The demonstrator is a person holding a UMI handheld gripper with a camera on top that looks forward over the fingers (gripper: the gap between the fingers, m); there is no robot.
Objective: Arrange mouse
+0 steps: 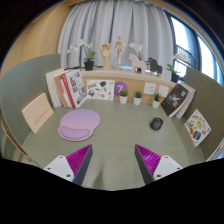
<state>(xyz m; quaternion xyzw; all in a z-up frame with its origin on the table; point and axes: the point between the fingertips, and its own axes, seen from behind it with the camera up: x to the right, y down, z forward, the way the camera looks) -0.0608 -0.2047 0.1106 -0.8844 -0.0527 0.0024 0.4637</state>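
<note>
Two-finger gripper [113, 163] showing at the bottom, magenta ribbed pads [79, 160] lining the fingers' inner faces (diagonal ridges), white blocks flanking them outside

Desk clutter below a curtained window

A round lilac mat [79, 125] lies on the grey-green desk [120, 135], with a pale notebook [37, 112] just beside it; upright books [70, 88] stand behind the mat; 2 small potted plants [130, 98] sit near the back edge; a wooden hand figure [106, 52] and a leafy plant [88, 58] stand on the sill before white curtains [120, 25]; a magazine [196, 125] leans at the far side.
</note>
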